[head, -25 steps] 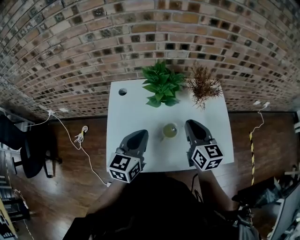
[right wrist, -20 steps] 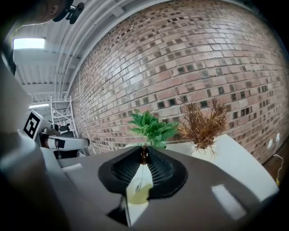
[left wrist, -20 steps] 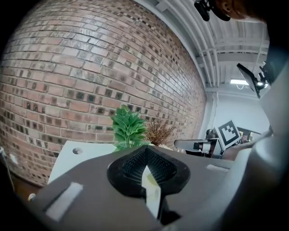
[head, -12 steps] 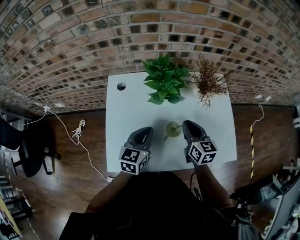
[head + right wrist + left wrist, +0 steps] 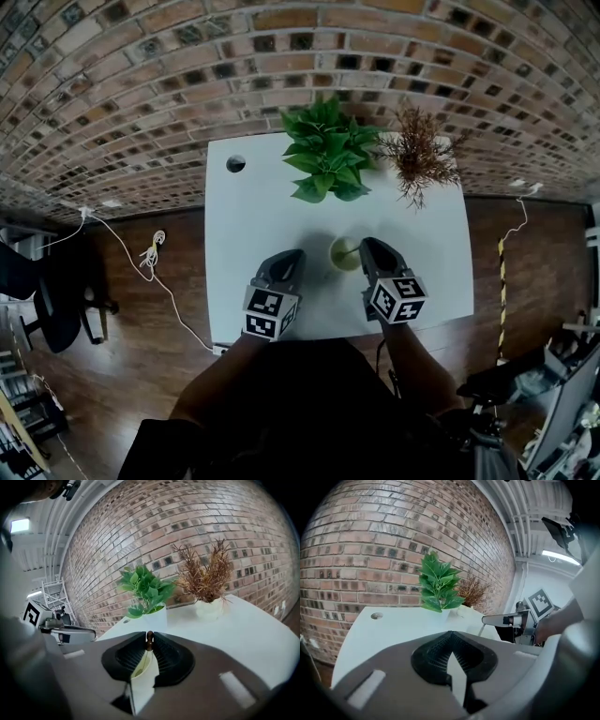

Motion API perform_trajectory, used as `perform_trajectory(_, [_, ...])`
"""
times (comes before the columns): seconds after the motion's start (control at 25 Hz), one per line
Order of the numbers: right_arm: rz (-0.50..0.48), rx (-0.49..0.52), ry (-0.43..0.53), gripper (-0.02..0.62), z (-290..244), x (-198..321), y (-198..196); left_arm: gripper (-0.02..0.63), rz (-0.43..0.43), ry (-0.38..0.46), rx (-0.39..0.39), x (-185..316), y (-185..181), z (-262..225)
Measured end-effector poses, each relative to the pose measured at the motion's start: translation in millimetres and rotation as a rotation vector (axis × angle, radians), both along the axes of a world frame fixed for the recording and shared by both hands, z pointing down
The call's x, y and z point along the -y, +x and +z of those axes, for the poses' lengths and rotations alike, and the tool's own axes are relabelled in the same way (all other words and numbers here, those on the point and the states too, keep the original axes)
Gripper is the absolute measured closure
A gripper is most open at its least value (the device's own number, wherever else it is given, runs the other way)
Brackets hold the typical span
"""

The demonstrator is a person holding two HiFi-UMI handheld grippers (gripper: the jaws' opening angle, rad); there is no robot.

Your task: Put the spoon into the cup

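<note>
- Head view: a white table (image 5: pixel 244 206) against a brick wall (image 5: pixel 141 84) holds a green plant (image 5: pixel 326 159), a dried plant (image 5: pixel 417 159) and, nearer the person, a cup (image 5: pixel 339 258). The spoon (image 5: pixel 352 249) stands in the cup, and its handle leans toward the right gripper (image 5: pixel 367 243) just beside the rim. The left gripper (image 5: pixel 296 254) is near the cup's other side, not touching it.
- Left gripper view: the jaws meet tip to tip with nothing between them. At the right edge, the thin spoon handle hangs below the right gripper's tip.
- Right gripper view: the jaws, having just eased slightly wider, pinch the spoon's brown end between their tips. The yellowish shape in the gap below is probably the cup.
</note>
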State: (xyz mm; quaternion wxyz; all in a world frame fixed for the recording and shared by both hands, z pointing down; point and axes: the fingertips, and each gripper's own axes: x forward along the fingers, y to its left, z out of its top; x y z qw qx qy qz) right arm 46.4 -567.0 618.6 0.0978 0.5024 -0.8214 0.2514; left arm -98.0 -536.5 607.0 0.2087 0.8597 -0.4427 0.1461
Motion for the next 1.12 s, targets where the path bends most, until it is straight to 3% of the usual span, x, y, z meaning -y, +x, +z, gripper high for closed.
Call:
perform_trajectory(0.32, [0.013, -0.034, -0.026, 0.527, 10.5, -2.3, -0.1, 0.612, 0.001, -0.01, 0.003, 1.0, 1.6, 2.0])
perform_trajectory(0.48, [-0.006, -0.05, -0.029, 0.442, 11.1, -2.0, 0.5, 0.612, -0.005, -0.007, 0.011, -0.2, -2.7, -4.5])
perform_trajectory(0.64, [0.007, -0.05, -0.003, 0.407, -1.8, -5.0, 6.6, 0.612, -0.027, 0.019, -0.018, -4.2, -8.4, -19.9])
perform_trajectory(0.8, [0.012, -0.045, 0.04, 0.405, -23.5, -16.0, 16.0, 0.612, -0.079, 0.048, -0.044, -9.1, -15.5, -39.5])
perform_trajectory(1.0, [0.011, -0.034, 0.116, 0.411, -58.5, -35.0, 27.5, 0.612, -0.075, 0.097, -0.039, -28.5, -9.8, -62.6])
perform_trajectory(1.12, [-0.035, -0.081, 0.175, 0.45, -80.4, -51.6, 28.7, 0.612, -0.073, 0.122, -0.048, -44.3, -3.1, -76.9])
